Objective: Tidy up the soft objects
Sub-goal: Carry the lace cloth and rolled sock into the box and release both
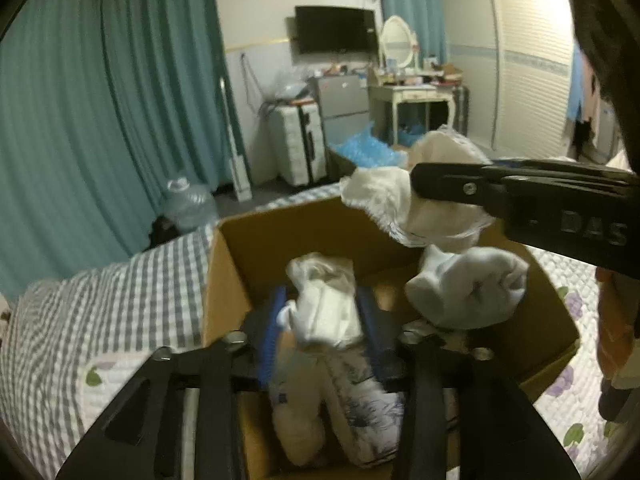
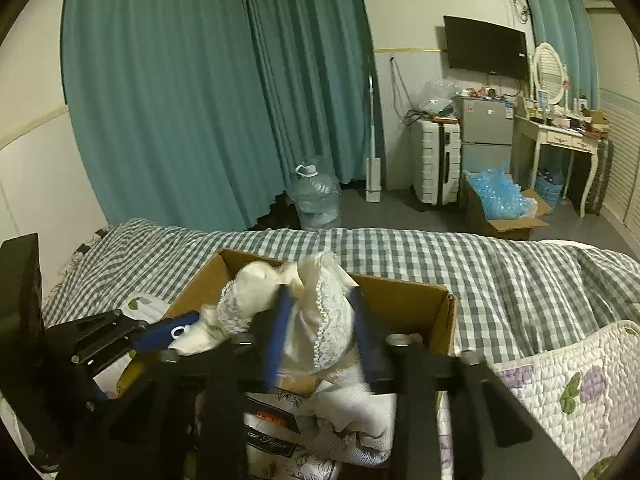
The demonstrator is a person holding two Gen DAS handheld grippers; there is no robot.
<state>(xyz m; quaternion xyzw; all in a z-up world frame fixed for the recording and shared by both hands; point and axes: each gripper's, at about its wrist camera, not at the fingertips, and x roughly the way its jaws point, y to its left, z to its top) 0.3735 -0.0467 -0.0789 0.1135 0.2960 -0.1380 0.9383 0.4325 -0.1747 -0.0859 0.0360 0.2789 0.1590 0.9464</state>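
An open cardboard box (image 1: 240,264) sits on the bed and holds soft white items and a tissue pack (image 2: 272,436). My left gripper (image 1: 322,312) is shut on a white bagged soft roll (image 1: 324,300) above the box. My right gripper (image 2: 320,332) is shut on a cream lace-trimmed cloth (image 2: 316,300) over the box (image 2: 400,300). In the left wrist view the right gripper's black body (image 1: 520,196) enters from the right with that cloth (image 1: 400,196). A white rolled sock (image 1: 468,288) hangs just below it.
A grey checked bedspread (image 2: 460,264) and a floral quilt (image 2: 560,376) surround the box. Beyond the bed are teal curtains (image 2: 180,100), a water jug (image 2: 316,196), a white suitcase (image 2: 436,160), a box of blue plastic (image 2: 496,196) and a dressing table (image 2: 560,136).
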